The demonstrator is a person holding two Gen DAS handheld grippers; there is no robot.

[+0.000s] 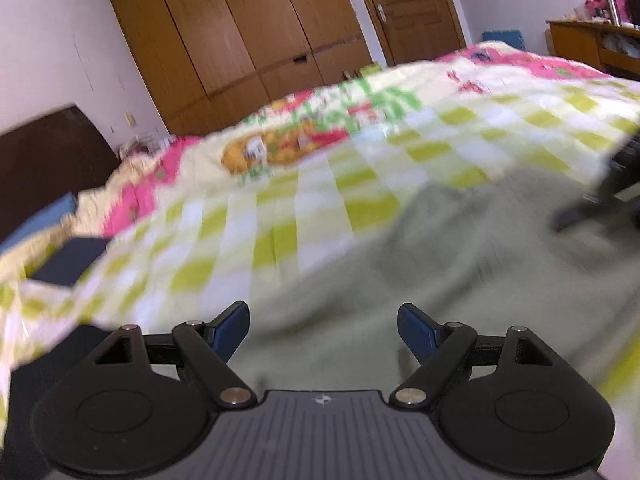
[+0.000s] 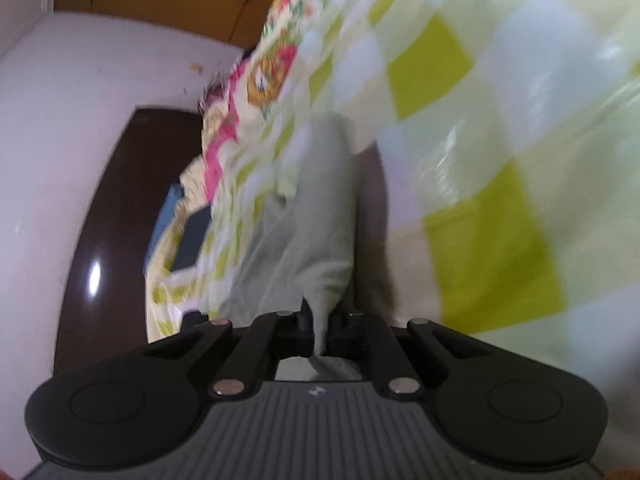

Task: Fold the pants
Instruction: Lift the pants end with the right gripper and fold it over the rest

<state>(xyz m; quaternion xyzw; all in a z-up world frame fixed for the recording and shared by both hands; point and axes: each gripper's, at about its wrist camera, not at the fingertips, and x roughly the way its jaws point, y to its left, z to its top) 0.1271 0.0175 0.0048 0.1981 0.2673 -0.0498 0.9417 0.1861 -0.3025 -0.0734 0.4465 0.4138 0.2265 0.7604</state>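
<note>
Pale grey-green soft fabric pants (image 1: 440, 264) spread on the yellow-green and white checked bedspread (image 1: 280, 208), far from its pink floral edge. Left gripper (image 1: 323, 330) wide open above the pants, empty. Right gripper (image 2: 320, 330) clamped tight on a fold of the pants, fabric stretching away over the bedspread.

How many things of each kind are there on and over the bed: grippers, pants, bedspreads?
Grippers: 2, the left gripper open, the right gripper shut on the pants
Pants: 1, grey-green
Bedspreads: 1, the checked bedspread
Total: 4
</note>
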